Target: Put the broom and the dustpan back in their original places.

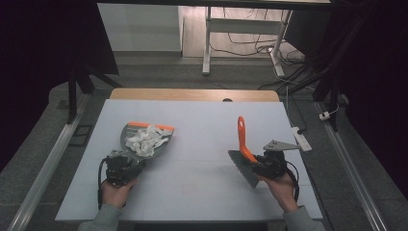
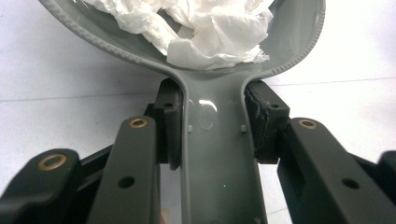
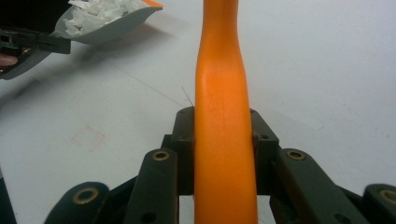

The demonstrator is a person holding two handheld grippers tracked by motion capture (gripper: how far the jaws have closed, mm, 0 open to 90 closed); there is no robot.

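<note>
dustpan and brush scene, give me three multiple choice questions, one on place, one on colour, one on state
1. Where do the crumpled tissues lie?
A. in the dustpan
B. on the bare table
C. on the floor

2. What colour is the brush handle?
A. blue
B. orange
C. white

3. How do the left tongs stand?
A. wide open
B. shut on nothing
C. shut on the dustpan's handle

Answers: 1 A, the white tissues sit piled inside the grey pan. 2 B, the right gripper view shows an orange handle. 3 C, the left gripper view shows both pads pressing the grey handle.
</note>
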